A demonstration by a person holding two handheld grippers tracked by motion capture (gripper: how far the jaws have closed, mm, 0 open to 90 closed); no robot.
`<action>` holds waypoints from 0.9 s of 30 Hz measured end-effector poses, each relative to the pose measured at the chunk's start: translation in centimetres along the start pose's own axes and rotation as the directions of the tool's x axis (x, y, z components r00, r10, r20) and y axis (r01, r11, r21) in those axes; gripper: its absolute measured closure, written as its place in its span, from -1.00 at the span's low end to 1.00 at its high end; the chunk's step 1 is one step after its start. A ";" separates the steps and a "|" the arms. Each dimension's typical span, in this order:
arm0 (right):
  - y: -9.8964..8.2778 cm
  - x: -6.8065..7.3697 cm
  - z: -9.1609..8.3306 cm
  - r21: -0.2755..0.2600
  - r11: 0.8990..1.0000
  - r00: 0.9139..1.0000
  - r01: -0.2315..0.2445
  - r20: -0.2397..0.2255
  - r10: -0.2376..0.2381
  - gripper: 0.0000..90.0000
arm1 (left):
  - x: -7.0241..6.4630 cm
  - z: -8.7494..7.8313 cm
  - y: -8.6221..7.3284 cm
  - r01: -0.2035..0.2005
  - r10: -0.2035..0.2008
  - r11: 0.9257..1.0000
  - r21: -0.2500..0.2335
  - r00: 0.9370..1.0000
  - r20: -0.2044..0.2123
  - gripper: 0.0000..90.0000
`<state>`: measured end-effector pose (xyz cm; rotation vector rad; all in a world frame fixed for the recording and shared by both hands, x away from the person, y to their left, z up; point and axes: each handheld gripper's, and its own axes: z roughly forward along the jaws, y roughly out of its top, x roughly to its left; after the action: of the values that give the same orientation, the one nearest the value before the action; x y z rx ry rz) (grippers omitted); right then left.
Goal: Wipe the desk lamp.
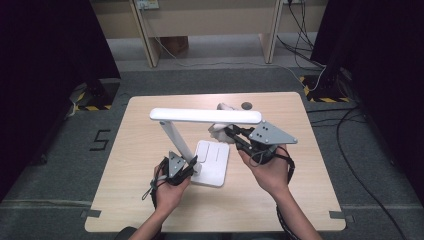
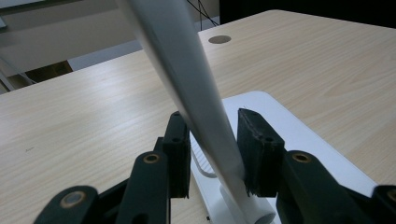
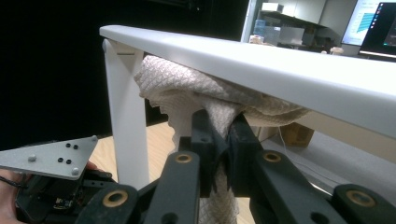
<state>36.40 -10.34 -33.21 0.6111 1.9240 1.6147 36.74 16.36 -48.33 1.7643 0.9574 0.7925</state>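
A white desk lamp stands mid-table, with a long flat head (image 1: 205, 116), a slanted stem (image 1: 175, 137) and a flat base (image 1: 212, 162). My left gripper (image 1: 187, 167) is shut on the stem just above the base; in the left gripper view the pads (image 2: 254, 144) press both sides of the stem (image 2: 196, 93). My right gripper (image 1: 227, 131) is shut on a white quilted cloth (image 1: 218, 129). The right gripper view shows the cloth (image 3: 187, 88) bunched against the underside of the lamp head (image 3: 261, 60), pinched in the right gripper (image 3: 219, 135).
The light wooden table (image 1: 280, 200) has a round grommet hole (image 1: 246, 105) and a small white object (image 1: 225, 106) near its far edge. Dark partitions flank the table. Cables (image 1: 360, 165) lie on the floor at the right.
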 end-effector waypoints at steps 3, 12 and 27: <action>0.0 0.2 0.2 -0.001 1.000 1.000 0.000 -0.005 0.000 0.87 | 0.0 0.0 0.0 0.000 0.000 1.000 -0.002 1.000 -0.001 0.45; 0.1 0.7 0.6 -0.007 1.000 1.000 -0.003 -0.013 0.003 0.87 | 0.0 0.0 0.0 -0.001 0.001 1.000 -0.001 1.000 0.000 0.45; 0.2 1.2 1.3 -0.012 1.000 1.000 0.007 -0.023 -0.008 0.87 | 0.0 0.0 -0.1 -0.002 0.002 1.000 -0.003 1.000 -0.003 0.45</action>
<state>36.41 -8.55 -33.32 0.5818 1.9295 1.6348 36.75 16.34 -48.40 1.7617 0.9558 0.7972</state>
